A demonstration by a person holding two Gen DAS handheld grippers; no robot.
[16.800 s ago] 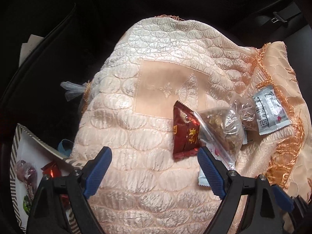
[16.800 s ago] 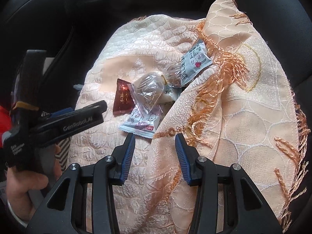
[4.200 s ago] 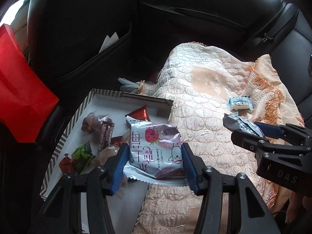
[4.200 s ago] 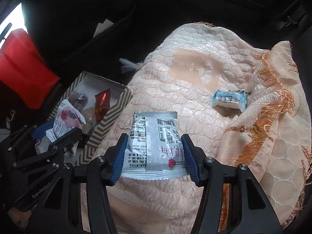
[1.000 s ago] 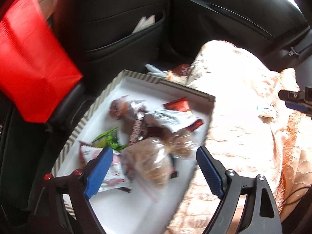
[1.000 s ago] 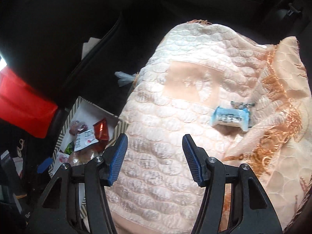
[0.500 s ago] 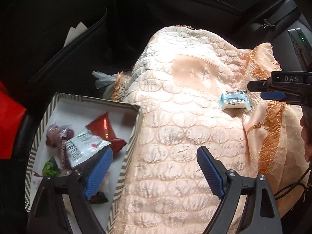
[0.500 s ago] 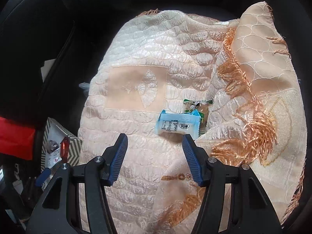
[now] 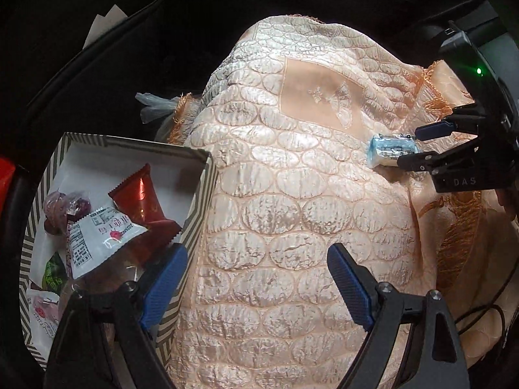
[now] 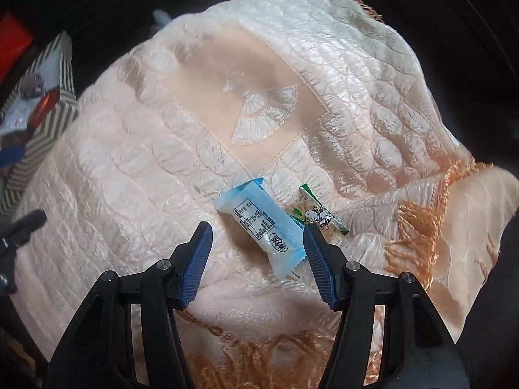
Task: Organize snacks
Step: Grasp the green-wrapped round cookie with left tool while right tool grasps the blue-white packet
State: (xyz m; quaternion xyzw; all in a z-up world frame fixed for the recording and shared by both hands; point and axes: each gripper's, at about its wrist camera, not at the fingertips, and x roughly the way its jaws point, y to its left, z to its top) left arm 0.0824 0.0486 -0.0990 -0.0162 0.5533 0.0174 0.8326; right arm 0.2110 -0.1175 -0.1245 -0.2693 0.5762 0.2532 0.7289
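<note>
A light blue snack packet (image 10: 261, 225) lies on the peach quilted cloth (image 10: 136, 168), with a small green-and-white candy (image 10: 319, 215) right beside it. My right gripper (image 10: 258, 236) hangs open over the blue packet, its blue pads on either side and clear of it. From the left wrist view the same blue packet (image 9: 391, 149) lies by the right gripper (image 9: 418, 147). My left gripper (image 9: 258, 259) is open and empty, over the cloth next to the striped box (image 9: 198, 207). That box holds a red packet (image 9: 139, 197), a white packet (image 9: 97, 236) and other wrapped snacks.
The cloth (image 9: 292, 194) covers a dark car seat, with an orange fringe (image 10: 418, 243) at its right fold. A clear plastic bag tip (image 9: 152, 107) sticks out at the cloth's left edge. A seat-back pocket with paper (image 9: 107, 19) is behind the box. Something red (image 10: 13, 42) lies far left.
My left gripper swung from over the box to the cloth beside it. My right gripper dropped and rolled toward the blue packet, which now lies between its open fingers.
</note>
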